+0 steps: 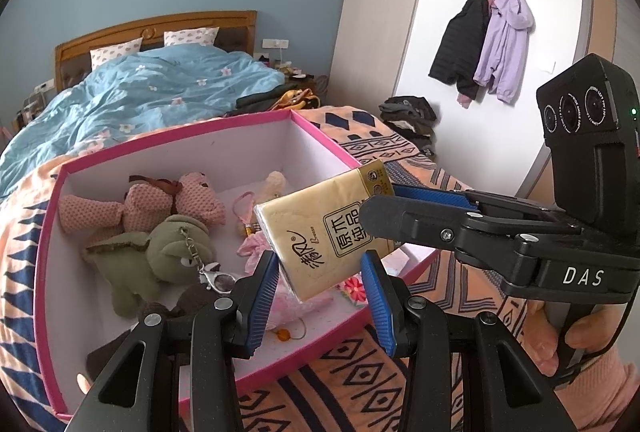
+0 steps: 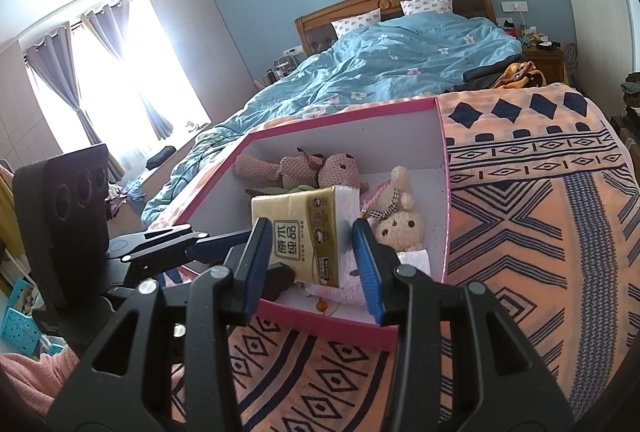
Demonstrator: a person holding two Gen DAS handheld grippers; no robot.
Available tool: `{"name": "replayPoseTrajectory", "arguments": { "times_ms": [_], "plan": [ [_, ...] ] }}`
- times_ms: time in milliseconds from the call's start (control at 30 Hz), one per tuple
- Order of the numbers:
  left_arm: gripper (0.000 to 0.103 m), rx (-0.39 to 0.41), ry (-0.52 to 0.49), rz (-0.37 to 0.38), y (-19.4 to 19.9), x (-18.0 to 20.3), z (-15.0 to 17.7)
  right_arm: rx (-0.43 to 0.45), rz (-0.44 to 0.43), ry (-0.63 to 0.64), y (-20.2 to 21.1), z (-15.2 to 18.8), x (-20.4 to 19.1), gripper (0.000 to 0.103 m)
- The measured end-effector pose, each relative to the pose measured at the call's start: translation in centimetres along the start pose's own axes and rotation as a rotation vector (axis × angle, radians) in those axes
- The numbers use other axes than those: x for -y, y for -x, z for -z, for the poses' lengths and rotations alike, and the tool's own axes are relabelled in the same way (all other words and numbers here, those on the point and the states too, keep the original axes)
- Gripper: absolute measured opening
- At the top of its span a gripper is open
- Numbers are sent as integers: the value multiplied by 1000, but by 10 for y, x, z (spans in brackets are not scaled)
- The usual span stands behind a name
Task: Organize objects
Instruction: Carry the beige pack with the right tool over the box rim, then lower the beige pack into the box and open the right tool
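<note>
While the right gripper (image 2: 311,228) is pinching the tissue pack (image 2: 296,216) between its blue-padded fingers (image 2: 366,264), w/ the gap set about as wide as the pack itself, the pack is hanging tilted in the air over the near half of the pink box (image 1: 192,156), not touching anything inside. In the left wrist view the grip seems to be sitting at one end of the pack only, so most of it is sticking out unsupported.

The left gripper (image 1: 320,258) is waiting just below, fingers spread apart and holding nothing; the pack's lower corner is showing between its pads, prob. w/o contact, though that's hard to confirm.

Under the pack, the box is already carrying a pink plush (image 1: 160,204), a green plush w/ a key clip (image 1: 160,256), a cream bunny (image 2: 400,220) and small pink bits. The box is sitting on a patterned blanket (image 2: 520,212) at the foot of the bed.

Risks, as a judgement: the wrapper is looking slick and the hold is off-centre, so the pack could pivot or slip out early. If let go from here it's likely landing on the toys, tipping or sliding vs. lying flat. The two grippers are working v. near each other, so the left one could knock the pack or the right fingers.
</note>
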State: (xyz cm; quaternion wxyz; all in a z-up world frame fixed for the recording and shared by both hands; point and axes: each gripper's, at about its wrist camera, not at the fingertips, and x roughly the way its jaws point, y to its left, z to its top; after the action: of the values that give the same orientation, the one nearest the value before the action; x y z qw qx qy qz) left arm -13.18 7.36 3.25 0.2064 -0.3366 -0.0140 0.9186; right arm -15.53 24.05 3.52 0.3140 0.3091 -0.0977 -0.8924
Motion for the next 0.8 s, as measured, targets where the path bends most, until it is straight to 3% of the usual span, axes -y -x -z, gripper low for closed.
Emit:
{"name": "replayPoseTrajectory", "arguments": {
  "times_ms": [800],
  "plan": [
    [43, -25, 8, -18, -7, 0, -4, -26, 6, -22, -14, -2, 8, 44]
  ]
}}
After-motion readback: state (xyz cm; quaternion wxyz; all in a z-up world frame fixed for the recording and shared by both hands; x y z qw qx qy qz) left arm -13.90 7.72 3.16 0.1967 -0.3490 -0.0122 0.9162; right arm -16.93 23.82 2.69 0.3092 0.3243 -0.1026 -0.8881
